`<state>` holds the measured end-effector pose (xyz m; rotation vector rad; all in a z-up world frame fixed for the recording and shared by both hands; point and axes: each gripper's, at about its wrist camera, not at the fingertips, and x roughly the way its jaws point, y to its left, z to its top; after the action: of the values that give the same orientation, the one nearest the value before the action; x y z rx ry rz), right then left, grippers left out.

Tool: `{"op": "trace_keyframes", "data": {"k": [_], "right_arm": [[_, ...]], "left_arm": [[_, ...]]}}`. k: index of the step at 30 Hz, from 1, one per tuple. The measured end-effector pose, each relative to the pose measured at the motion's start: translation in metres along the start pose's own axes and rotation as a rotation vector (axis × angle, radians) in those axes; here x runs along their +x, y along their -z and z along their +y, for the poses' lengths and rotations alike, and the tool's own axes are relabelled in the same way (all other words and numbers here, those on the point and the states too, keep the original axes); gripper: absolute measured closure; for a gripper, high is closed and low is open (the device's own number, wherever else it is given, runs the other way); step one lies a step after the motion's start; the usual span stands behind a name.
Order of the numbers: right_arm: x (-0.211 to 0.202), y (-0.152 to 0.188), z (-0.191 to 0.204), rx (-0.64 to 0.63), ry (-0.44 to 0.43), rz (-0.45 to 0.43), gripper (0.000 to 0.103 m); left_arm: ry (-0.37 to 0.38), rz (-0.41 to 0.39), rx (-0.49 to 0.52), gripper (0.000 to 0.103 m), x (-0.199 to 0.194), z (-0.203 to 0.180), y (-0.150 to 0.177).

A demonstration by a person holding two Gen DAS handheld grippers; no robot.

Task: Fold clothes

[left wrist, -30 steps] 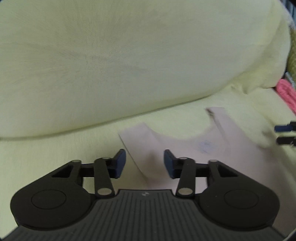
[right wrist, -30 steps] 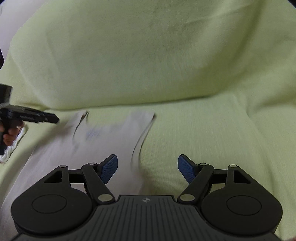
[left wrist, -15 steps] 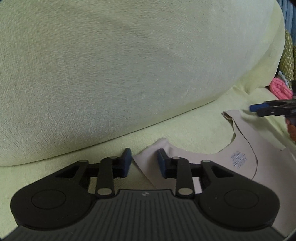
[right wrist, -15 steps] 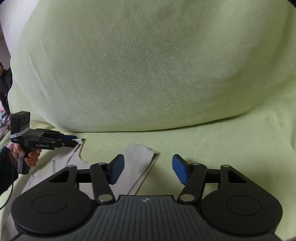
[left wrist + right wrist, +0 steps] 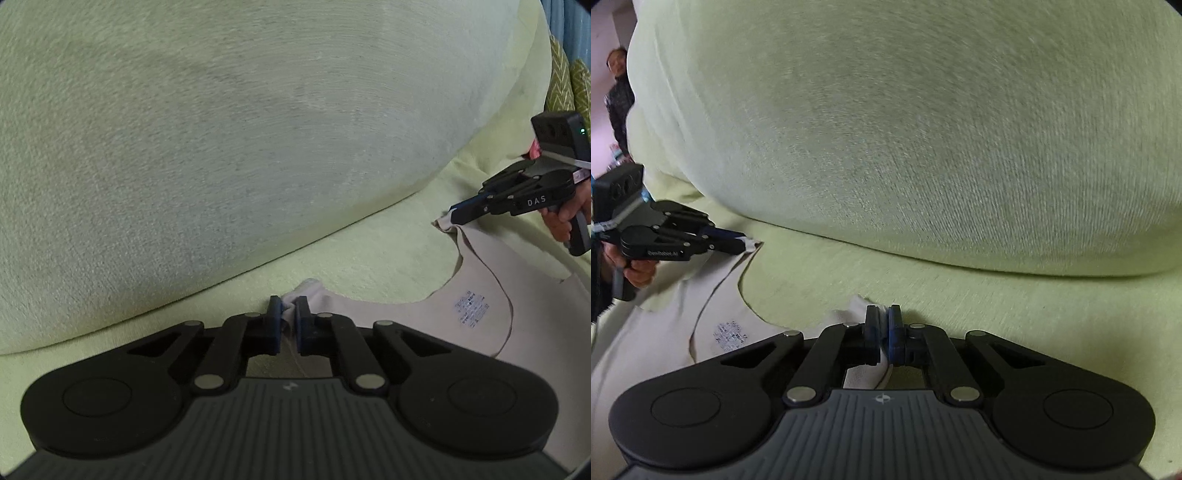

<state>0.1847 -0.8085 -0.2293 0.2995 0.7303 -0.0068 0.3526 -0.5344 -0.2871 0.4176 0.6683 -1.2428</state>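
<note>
Both shoulder straps pinched
Left gripper (image 5: pixel 287 322) and right gripper (image 5: pixel 883 329) clench the vest (image 5: pixel 535 332); thin, limp cloth, best held by its straps.

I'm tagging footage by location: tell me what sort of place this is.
Probably a home living room: a beige tank top lies on a sofa seat draped in a yellow-green cover, with a patterned cushion at the edge and a person standing behind.

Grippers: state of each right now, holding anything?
Left gripper: shut on one shoulder strap of the beige tank top.
Right gripper: shut on the other shoulder strap.
</note>
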Motion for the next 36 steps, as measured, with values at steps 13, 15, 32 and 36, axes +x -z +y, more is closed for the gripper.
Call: {"op": "trace_keyframes", "data": {"k": [13, 15, 32, 36], "right_arm": [[-0.151, 0.064, 0.139, -0.240, 0.108, -0.318, 0.100], [-0.174, 0.098, 0.169, -0.303, 0.120, -0.320, 0.100], [-0.171, 0.306, 0.321, -0.753, 0.612, -0.011, 0.065], [-0.144, 0.302, 0.317, -0.912, 0.693, 0.020, 0.067]], "left_arm": [[0.008, -0.214, 0.014, 0.099, -0.170, -0.095, 0.023], [-0.011, -0.226, 0.043, 0.099, -0.203, -0.127, 0.050], [-0.344, 0.009, 0.563, 0.080, -0.260, -0.317, 0.211], [-0.404, 0.049, 0.818, 0.074, -0.241, -0.325, 0.230]]}}
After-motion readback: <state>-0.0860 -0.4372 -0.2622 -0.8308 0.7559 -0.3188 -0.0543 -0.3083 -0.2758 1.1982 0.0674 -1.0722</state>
